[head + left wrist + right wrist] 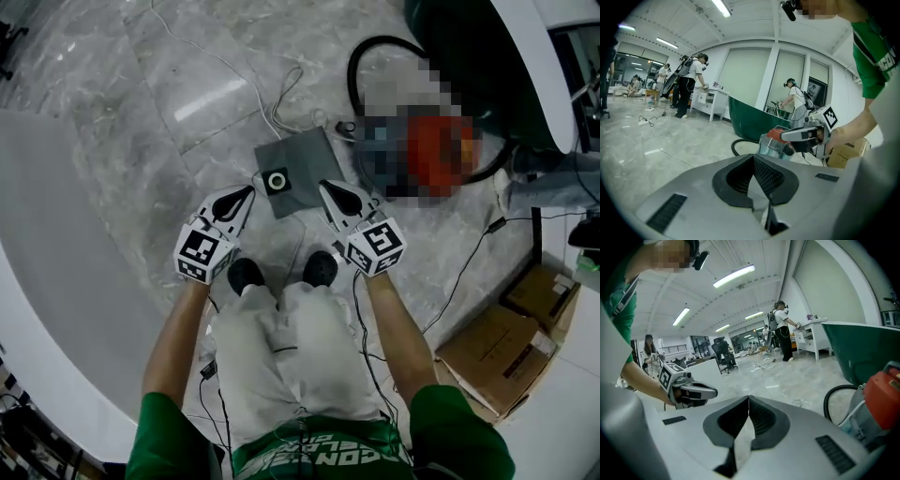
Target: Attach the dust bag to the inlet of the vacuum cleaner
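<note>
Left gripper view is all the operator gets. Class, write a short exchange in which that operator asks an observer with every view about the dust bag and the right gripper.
Operator: Where is the dust bag? I cannot see it.
Observer: The head view shows the dust bag lying flat on the floor, just ahead of both grippers.
Operator: Which way does its opening face?
Observer: Its round collar faces up, at the corner nearest the left gripper.
Operator: Is the right gripper holding anything?
Observer: No. In its own view the right gripper is shut on nothing.
</note>
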The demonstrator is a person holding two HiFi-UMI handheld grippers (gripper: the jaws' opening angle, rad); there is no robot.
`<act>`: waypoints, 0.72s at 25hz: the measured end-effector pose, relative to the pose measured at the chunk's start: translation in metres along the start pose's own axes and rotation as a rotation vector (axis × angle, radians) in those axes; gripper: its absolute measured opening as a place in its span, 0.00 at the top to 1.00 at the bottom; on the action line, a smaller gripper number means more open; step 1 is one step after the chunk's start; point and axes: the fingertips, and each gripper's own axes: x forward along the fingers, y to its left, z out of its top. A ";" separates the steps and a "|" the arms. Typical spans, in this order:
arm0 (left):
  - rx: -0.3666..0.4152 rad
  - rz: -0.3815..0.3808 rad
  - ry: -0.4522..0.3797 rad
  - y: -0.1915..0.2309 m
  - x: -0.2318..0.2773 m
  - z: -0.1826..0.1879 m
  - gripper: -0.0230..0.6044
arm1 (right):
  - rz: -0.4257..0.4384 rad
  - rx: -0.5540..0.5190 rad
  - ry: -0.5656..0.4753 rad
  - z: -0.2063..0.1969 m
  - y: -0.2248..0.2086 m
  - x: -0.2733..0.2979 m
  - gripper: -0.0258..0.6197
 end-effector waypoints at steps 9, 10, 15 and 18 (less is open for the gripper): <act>0.064 -0.047 0.015 0.049 0.074 -0.121 0.96 | 0.026 -0.082 0.008 -0.135 -0.039 0.085 0.95; 0.074 -0.051 0.014 0.054 0.082 -0.134 0.96 | 0.030 -0.083 0.008 -0.150 -0.043 0.093 0.95; 0.094 -0.047 0.009 0.079 0.118 -0.196 0.96 | 0.066 -0.097 0.008 -0.217 -0.057 0.131 0.95; 0.087 -0.047 0.005 0.087 0.135 -0.228 0.96 | 0.081 -0.107 0.011 -0.249 -0.057 0.146 0.95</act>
